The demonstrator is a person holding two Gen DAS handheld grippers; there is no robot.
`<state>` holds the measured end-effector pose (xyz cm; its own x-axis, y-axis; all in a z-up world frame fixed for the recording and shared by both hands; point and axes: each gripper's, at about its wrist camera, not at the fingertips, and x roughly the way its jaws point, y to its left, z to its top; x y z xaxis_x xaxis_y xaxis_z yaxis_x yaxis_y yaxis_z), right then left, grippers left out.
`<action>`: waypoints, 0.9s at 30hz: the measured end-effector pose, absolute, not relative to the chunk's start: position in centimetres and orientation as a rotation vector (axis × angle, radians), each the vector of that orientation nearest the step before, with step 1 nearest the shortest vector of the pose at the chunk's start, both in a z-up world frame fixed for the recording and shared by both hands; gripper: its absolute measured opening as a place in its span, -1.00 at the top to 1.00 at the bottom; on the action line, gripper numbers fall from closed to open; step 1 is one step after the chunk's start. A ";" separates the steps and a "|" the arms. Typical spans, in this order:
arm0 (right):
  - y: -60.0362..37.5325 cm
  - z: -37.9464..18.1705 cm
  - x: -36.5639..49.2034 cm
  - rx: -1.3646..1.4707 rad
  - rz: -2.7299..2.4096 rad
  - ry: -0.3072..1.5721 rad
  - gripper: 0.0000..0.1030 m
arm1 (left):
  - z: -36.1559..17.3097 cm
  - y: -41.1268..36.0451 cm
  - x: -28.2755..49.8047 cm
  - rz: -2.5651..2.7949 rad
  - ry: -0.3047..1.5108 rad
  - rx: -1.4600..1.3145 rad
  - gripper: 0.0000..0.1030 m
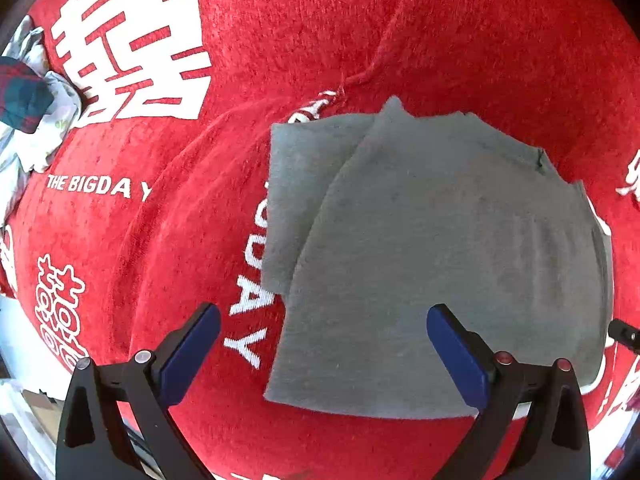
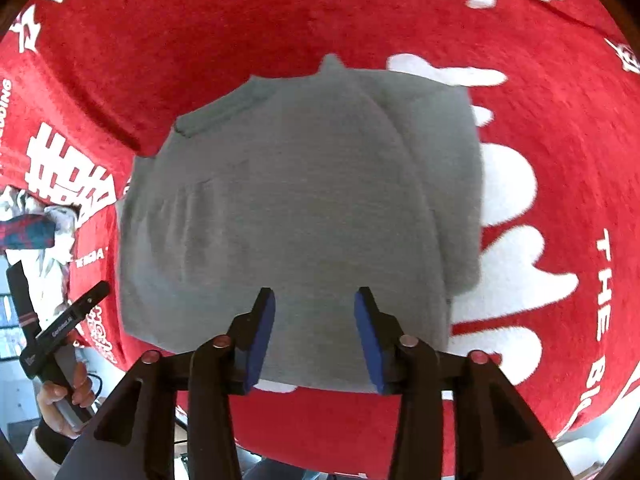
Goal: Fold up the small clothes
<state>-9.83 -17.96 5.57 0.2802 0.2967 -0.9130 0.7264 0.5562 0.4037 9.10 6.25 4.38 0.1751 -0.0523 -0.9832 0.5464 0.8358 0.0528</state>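
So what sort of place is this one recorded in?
Probably a home, at a table used for folding laundry: a red plush cloth with white lettering covers it, a folded grey knit garment lies on top, and more crumpled clothes wait at its edge.

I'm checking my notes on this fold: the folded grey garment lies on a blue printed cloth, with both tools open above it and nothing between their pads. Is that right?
One detail is off: the cloth under the grey garment is red with white lettering, not blue, as both wrist views show. The rest stands: the left tool and right tool are open, holding nothing.
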 end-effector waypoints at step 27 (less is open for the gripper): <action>6.1 -3.4 1.0 1.837 -0.136 1.090 -0.15 | 1.3 15.1 17.8 -0.541 1.386 0.528 -1.00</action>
